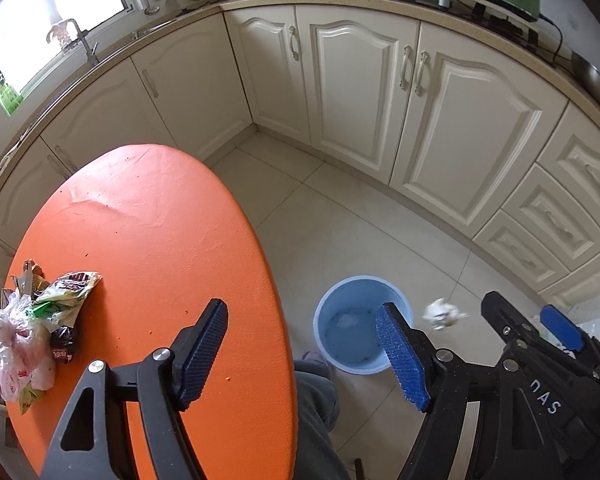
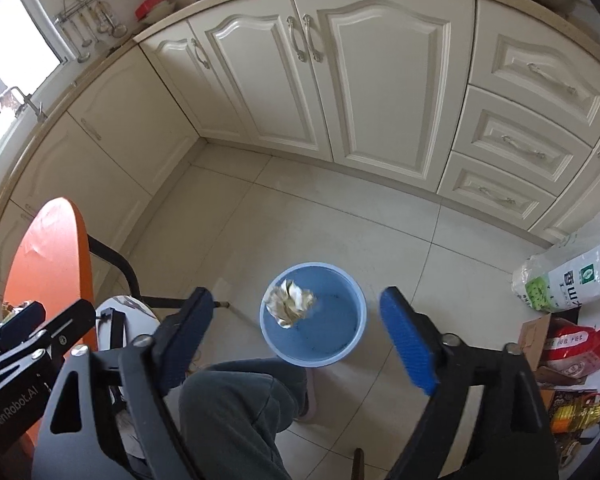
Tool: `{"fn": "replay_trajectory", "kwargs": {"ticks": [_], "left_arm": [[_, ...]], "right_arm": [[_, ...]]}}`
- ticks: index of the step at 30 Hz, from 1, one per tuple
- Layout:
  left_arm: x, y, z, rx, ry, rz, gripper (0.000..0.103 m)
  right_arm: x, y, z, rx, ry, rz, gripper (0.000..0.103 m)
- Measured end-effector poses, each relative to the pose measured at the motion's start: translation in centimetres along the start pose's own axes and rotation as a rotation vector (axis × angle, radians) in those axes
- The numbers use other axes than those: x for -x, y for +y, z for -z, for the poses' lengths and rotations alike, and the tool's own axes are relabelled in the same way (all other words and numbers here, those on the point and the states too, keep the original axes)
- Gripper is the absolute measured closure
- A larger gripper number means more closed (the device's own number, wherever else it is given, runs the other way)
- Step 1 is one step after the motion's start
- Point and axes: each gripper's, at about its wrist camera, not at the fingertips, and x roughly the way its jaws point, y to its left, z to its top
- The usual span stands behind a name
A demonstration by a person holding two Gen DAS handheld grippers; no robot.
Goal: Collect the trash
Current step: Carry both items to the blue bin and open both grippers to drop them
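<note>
A light-blue bucket (image 1: pixel 350 322) (image 2: pixel 314 316) stands on the tiled floor beside the orange round table (image 1: pixel 152 240). A crumpled white paper ball (image 2: pixel 290 302) is in the air over the bucket's mouth; in the left wrist view it (image 1: pixel 444 314) shows just right of the bucket. My right gripper (image 2: pixel 296 336) is open and empty above the bucket. My left gripper (image 1: pixel 300 350) is open and empty over the table's right edge. A pile of plastic bags and wrappers (image 1: pixel 36 320) lies at the table's left edge.
Cream kitchen cabinets (image 2: pixel 340 80) line the back and left. Rice bags and a box (image 2: pixel 568 308) sit on the floor at right. The person's knee in grey trousers (image 2: pixel 236 408) is below the grippers. A black chair (image 2: pixel 120 280) stands by the table.
</note>
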Motion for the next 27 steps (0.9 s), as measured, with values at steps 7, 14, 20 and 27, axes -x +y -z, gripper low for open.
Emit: {"fn": "replay_trajectory", "kwargs": {"ticks": [7, 14, 20, 27], "left_arm": [[-0.6, -0.5, -0.1, 0.001, 0.007, 0.009, 0.031], [1.1, -0.2, 1.9, -0.010, -0.015, 0.012, 0.030], [3.7, 1.0, 4.1, 0.000, -0.041, 0.031, 0.030], [7.8, 3.8, 7.5, 0.028, -0.094, 0.049, 0.030]], "right_arm": [[0.3, -0.7, 0.3, -0.020, 0.022, 0.033, 0.012], [2.2, -1.3, 1.3, -0.027, 0.007, 0.055, 0.012], [4.7, -0.6, 2.3, -0.013, -0.024, 0.060, 0.012], [8.3, 1.2, 3.9, 0.022, -0.078, 0.060, 0.012]]}}
